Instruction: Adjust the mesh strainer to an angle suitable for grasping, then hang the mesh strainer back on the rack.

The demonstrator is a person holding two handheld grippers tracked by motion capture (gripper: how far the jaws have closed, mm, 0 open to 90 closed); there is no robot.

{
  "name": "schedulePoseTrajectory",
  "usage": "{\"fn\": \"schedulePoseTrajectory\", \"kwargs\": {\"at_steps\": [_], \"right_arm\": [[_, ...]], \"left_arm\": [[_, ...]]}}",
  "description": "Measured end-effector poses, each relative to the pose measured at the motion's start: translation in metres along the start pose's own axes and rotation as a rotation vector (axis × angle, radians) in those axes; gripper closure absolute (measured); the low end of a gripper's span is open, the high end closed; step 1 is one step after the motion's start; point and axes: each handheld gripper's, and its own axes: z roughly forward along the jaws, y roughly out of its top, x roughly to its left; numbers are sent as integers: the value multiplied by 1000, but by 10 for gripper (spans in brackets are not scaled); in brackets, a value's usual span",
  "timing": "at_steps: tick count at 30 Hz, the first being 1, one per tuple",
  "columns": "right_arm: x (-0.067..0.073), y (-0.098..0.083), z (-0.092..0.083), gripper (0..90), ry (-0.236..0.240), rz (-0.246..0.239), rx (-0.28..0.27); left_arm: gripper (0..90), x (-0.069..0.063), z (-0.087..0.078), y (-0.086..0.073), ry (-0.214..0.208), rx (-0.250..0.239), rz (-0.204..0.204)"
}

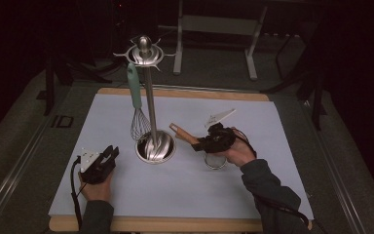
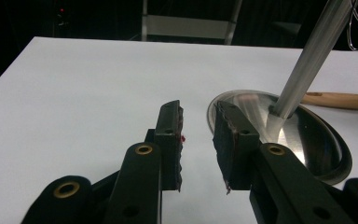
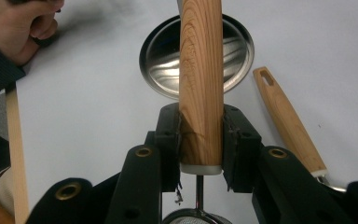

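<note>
Dimly lit, the pale mat [image 1: 272, 146] bears an empty-jawed left gripper [image 2: 197, 122]; the right gripper [image 3: 200, 135] pinches perhaps a strainer's wooden handle [image 3: 200, 70].

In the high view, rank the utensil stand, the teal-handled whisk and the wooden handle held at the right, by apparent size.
1. utensil stand, tallest by far, from base dish to top knob.
2. teal-handled whisk, hanging from the stand.
3. wooden handle, smallest as seen; the right hand-held gripper covers part of it, so its full length is unsure.

A teal-handled whisk [image 1: 135, 105] hangs from the steel utensil stand [image 1: 151, 97] on the white mat [image 1: 272, 146].
</note>
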Motion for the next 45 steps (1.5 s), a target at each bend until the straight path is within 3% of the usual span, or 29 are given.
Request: {"fn": "schedulePoseTrajectory", "kwargs": {"at_steps": [24, 45], "right_arm": [[7, 12, -15, 708, -3, -36, -105], [13, 26, -35, 708, 35, -78, -228]], "left_arm": [[718, 0, 0, 0, -1, 1, 5], [718, -1, 0, 0, -1, 3, 7]]}}
